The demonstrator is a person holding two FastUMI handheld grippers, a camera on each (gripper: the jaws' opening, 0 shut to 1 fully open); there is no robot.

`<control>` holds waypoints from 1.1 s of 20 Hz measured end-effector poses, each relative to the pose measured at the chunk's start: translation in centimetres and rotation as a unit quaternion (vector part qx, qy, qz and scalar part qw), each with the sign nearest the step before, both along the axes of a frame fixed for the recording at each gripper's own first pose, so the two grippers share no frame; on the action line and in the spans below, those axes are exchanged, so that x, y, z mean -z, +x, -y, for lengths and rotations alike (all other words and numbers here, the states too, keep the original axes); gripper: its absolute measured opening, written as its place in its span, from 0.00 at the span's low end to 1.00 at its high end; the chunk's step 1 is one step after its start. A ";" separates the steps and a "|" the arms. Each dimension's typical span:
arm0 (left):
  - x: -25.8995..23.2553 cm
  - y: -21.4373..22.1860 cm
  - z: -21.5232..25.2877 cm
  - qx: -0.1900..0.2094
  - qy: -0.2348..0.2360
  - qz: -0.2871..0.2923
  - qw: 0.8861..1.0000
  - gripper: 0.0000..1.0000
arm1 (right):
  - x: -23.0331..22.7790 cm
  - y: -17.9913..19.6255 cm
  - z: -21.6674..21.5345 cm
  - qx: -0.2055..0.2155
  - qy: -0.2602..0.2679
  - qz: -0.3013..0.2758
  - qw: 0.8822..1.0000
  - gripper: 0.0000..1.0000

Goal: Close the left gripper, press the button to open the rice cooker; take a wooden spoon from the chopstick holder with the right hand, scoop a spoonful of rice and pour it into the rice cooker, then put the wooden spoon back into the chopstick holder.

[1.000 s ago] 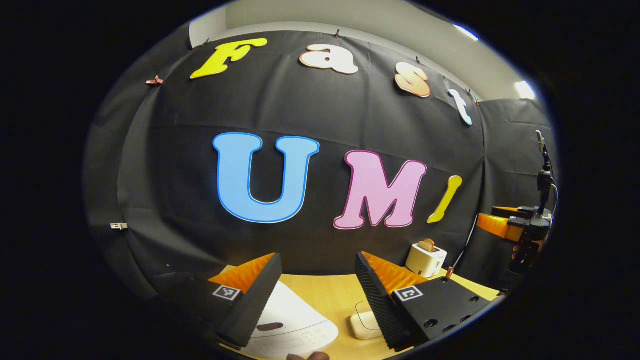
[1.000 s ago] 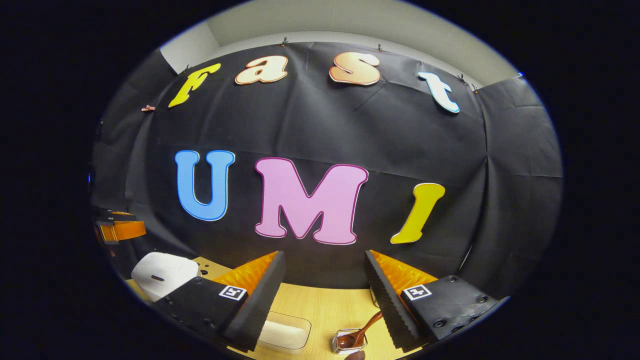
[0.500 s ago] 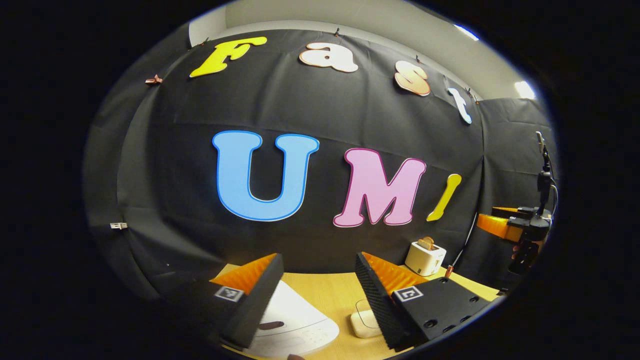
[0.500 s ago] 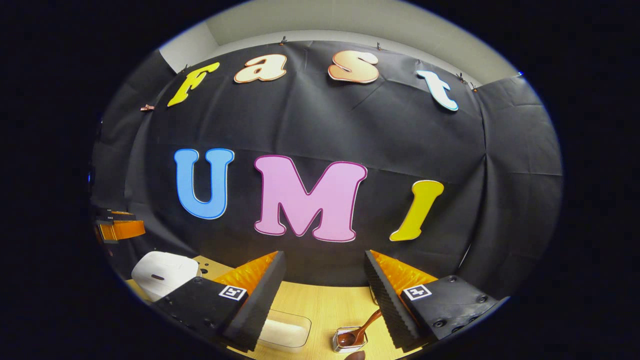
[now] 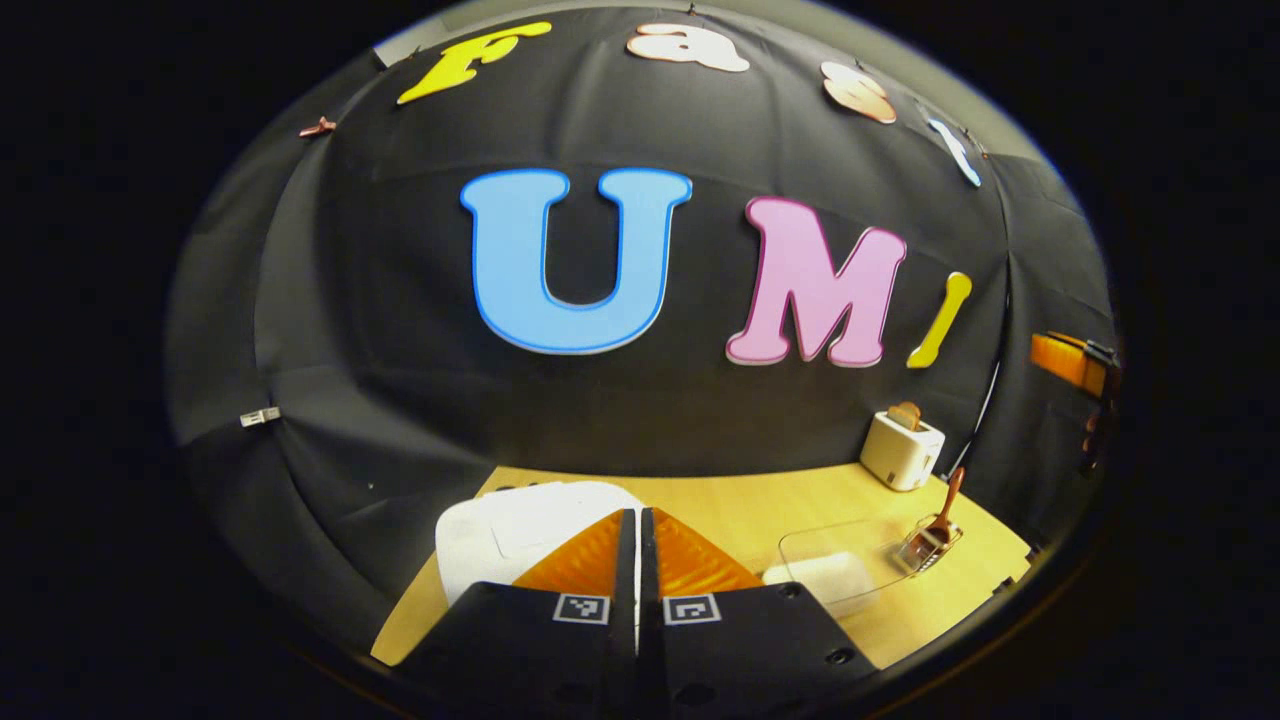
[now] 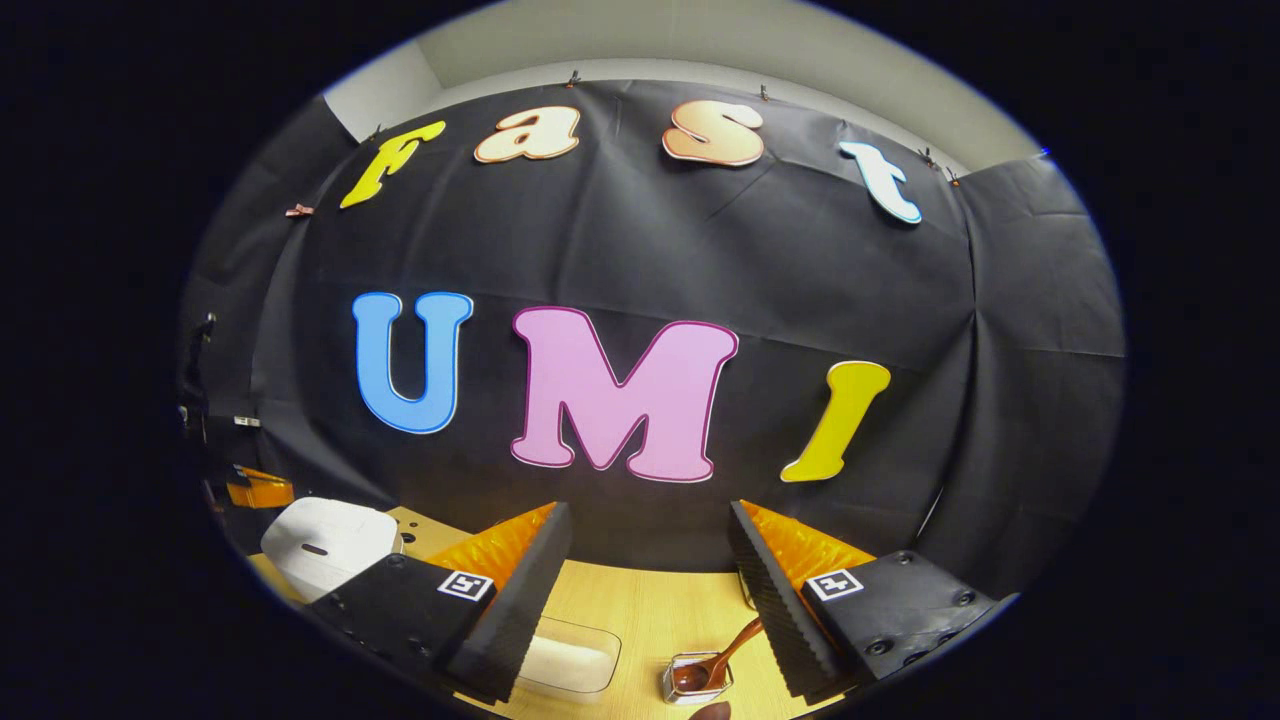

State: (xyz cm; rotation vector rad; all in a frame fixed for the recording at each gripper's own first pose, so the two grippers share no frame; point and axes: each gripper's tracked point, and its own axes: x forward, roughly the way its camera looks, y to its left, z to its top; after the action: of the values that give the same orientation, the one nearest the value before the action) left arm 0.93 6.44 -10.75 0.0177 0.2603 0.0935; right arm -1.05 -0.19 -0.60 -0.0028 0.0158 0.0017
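Note:
In the left gripper view my left gripper (image 5: 637,545) is shut with nothing between its fingers, held just above and in front of the white rice cooker (image 5: 500,530), whose lid is down. To the right, a wooden spoon (image 5: 945,505) stands in a small chopstick holder (image 5: 925,548) beside a clear box of rice (image 5: 830,570). In the right gripper view my right gripper (image 6: 648,565) is open and empty, above the rice box (image 6: 570,660) and the spoon (image 6: 715,660). The cooker (image 6: 325,540) lies far left, with the left gripper (image 6: 260,490) by it.
A white toaster (image 5: 902,450) with a slice in it stands at the back right of the wooden table (image 5: 730,500). The black cloth wall closes off the table's far side. The right gripper (image 5: 1070,360) hangs high at the right edge.
My left gripper has shut and tipped down and forward over the rice cooker. In the right gripper view it has dropped lower beside the cooker. The right gripper has barely moved.

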 end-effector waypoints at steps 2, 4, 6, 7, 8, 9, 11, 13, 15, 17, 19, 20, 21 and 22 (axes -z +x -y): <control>1.8 0.3 -0.5 -0.001 -0.011 -0.020 1.000 0.05 | 0.1 -0.1 0.5 0.005 -0.002 -0.002 1.000 0.97; 3.7 0.6 -1.0 -0.007 -0.015 -0.039 0.999 0.05 | 0.2 -0.4 0.9 0.010 -0.003 -0.004 1.000 0.97; 5.3 1.0 -1.4 -0.013 -0.023 -0.058 0.998 0.05 | 0.0 -0.6 1.5 0.017 -0.003 -0.002 1.000 0.97; 6.2 0.9 -1.5 -0.015 -0.028 -0.068 0.997 0.05 | 0.0 -0.7 1.7 0.020 -0.004 -0.003 1.000 0.97; 7.0 0.9 -1.6 -0.016 -0.033 -0.078 0.996 0.05 | 0.1 -0.8 2.0 0.022 -0.005 -0.004 1.000 0.97; 7.5 1.0 -1.6 -0.016 -0.035 -0.087 0.995 0.05 | 0.1 -1.0 2.2 0.024 -0.006 -0.005 1.000 0.97; 8.8 0.9 -1.9 -0.020 -0.035 -0.103 0.994 0.05 | 0.2 -1.1 2.5 0.027 -0.006 -0.007 1.000 0.97; 9.5 0.9 -1.9 -0.021 -0.035 -0.114 0.993 0.05 | 0.3 -1.1 2.7 0.028 -0.009 -0.009 1.000 0.97; 9.8 1.0 -1.8 -0.020 -0.030 -0.122 0.992 0.06 | 0.4 -1.2 3.0 0.029 -0.011 -0.012 0.999 0.97; 10.3 0.8 -1.8 -0.021 -0.022 -0.138 0.990 0.06 | 0.6 -1.2 3.1 0.029 -0.009 -0.014 0.999 0.97; 10.3 0.9 -1.8 -0.027 -0.007 -0.148 0.989 0.07 | 0.7 -1.2 2.9 0.027 -0.008 -0.015 0.999 0.98; 10.1 0.9 -1.7 -0.028 0.004 -0.151 0.988 0.06 | 0.7 -1.2 2.8 0.025 -0.009 -0.014 1.000 0.98; 10.1 1.0 -1.7 -0.029 0.014 -0.154 0.987 0.06 | 0.6 -1.3 2.7 0.025 -0.009 -0.014 1.000 0.98; 9.6 1.0 -1.7 -0.030 0.022 -0.149 0.988 0.06 | 0.6 -1.4 2.6 0.023 -0.011 -0.013 1.000 0.97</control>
State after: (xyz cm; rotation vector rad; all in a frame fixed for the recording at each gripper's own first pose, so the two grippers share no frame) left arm 1.97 8.14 -20.34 0.0679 0.5575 0.1563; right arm -2.49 -2.81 -1.20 -0.0239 0.0412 -0.0445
